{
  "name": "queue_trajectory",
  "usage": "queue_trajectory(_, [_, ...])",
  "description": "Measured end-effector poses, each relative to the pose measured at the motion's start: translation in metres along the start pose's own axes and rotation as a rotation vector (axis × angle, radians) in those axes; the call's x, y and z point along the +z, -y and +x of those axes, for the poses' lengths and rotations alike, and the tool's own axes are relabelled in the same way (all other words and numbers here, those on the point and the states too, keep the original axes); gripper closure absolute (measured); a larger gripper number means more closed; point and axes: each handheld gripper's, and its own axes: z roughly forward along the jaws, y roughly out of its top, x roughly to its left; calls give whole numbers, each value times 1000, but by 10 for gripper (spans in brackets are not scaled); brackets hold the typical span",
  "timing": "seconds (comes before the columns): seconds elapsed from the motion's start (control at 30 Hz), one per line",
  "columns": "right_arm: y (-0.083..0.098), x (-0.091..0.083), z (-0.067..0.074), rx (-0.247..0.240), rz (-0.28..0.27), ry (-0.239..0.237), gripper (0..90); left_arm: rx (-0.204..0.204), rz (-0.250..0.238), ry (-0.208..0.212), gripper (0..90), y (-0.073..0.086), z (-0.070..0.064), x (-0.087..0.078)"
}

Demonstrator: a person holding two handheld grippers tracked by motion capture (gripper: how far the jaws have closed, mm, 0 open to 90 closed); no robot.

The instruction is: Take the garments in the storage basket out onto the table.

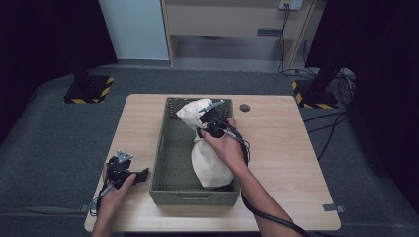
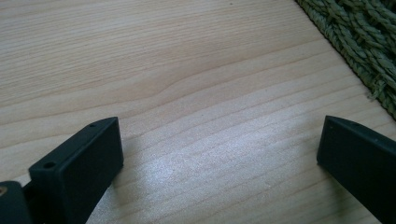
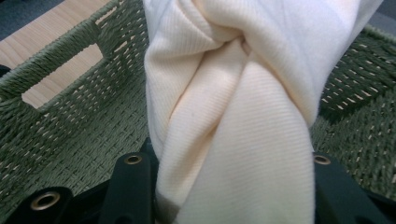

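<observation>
Pale wood surface (image 1: 276, 143) is carrying a green woven basket (image 1: 170, 158). Inside it, the right gripper (image 1: 213, 120) is gripping a twisted cream cloth (image 3: 233, 140) between its fingers, the bundle's length running ahead and behind. Well aside, the left gripper (image 2: 219, 154) is resting open.

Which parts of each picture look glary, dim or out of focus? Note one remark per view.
High view: dark surroundings, evenly lit wooden table. Left gripper view: a pale sheen of glare on the wood between the left gripper jaws, which look soft at the edges. Right gripper view: the cream cloth is sharp; the green woven basket blurs slightly farther back.
</observation>
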Motion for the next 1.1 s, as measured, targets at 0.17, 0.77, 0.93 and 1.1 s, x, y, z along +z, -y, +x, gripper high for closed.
queue_trajectory(0.17, [-2, -9, 0, -5, -6, 5, 554, 0, 0, 0, 0, 0, 0, 0])
queue_trajectory(0.77, [0, -31, -8, -4, -21, 12, 554, -1, 0, -1, 0, 0, 0, 0])
queue_trajectory(0.93, [1, -37, -10, -7, -26, 18, 554, -2, 0, -1, 0, 0, 0, 0])
queue_trajectory(1.1, [2, -42, -13, -7, -32, 29, 554, -1, 0, -1, 0, 0, 0, 0])
